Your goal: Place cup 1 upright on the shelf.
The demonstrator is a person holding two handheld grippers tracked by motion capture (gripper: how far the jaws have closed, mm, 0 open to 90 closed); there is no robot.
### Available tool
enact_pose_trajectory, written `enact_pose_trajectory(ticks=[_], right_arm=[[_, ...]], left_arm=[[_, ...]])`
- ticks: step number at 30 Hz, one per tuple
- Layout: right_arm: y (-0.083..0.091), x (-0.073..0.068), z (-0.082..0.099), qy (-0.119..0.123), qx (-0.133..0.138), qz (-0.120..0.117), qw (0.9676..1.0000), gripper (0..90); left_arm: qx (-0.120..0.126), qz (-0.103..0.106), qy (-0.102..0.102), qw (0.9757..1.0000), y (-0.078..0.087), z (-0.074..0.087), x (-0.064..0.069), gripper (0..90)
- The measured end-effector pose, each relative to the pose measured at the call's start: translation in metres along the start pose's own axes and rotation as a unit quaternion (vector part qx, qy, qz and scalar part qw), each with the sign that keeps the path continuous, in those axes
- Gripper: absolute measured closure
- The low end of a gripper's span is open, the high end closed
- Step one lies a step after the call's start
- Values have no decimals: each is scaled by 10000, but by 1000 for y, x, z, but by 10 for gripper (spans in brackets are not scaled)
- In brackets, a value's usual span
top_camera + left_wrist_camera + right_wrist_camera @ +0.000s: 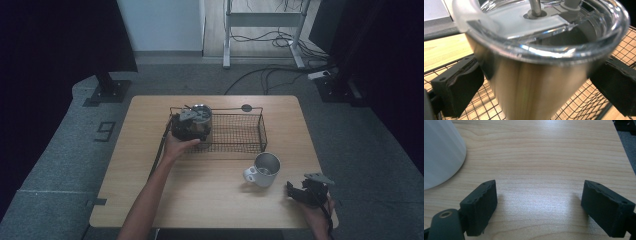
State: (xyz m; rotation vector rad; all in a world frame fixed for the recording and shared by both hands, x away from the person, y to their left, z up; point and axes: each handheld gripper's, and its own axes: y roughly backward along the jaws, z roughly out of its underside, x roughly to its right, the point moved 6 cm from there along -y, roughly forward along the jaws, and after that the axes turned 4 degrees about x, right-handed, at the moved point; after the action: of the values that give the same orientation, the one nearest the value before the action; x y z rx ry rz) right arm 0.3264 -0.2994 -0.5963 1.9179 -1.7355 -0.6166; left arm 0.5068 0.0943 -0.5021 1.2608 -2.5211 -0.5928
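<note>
A steel tumbler [202, 114] with a clear lid stands at the left end of a black wire basket [262, 131] at the back of the table. My left gripper [192, 125] is shut on the tumbler [534, 82], with a black pad pressed against each side of its body below the lid. A white mug [263, 169] with a steel inside rests on the table in front of the basket. My right gripper [294, 189] hovers open near the front right corner, just right of the mug [439, 152], with only bare wood between its fingers [481, 205].
The wooden table [210, 195] has free room in front and at the left. A small dark round disc [246, 107] lies behind the basket. Cables and a desk frame are on the floor beyond the table.
</note>
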Motion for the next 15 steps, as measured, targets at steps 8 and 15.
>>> enact_pose_trajectory(ticks=[8, 15], right_arm=[[0, 0, 0, 8, 6, 1, 10000, 132], [0, 0, 0, 2, -7, 1, 10000, 132]], left_arm=[[41, 24, 22, 10000, 9, 3, -2, 0], [73, 16, 17, 10000, 19, 6, -2, 0]])
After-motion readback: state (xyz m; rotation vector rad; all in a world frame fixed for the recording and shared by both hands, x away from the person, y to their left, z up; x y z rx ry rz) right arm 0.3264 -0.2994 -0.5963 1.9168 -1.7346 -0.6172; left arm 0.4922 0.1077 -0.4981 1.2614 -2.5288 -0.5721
